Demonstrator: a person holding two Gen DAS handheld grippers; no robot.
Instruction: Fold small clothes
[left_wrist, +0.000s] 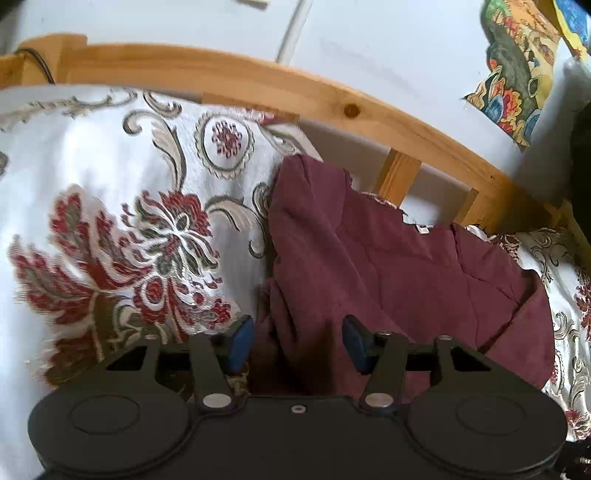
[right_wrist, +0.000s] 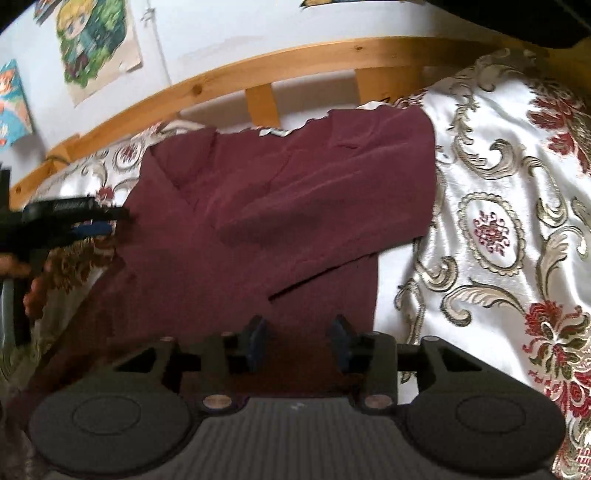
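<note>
On the flowery bedspread (right_wrist: 491, 177), sleeves lie folded across my red shirt (right_wrist: 280, 206). Left claw (left_wrist: 298, 341) and right claw (right_wrist: 299, 341) gape empty; next I pinch the hem at 6 o'clock.

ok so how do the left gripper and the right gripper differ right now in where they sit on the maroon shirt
The left gripper sits at the side edge of the maroon shirt, one pad over the floral bedspread; the right gripper sits at its near hem, both pads over fabric. The left's pads are spread somewhat wider than the right's. Both are open, gripping nothing, with blue pads.
</note>
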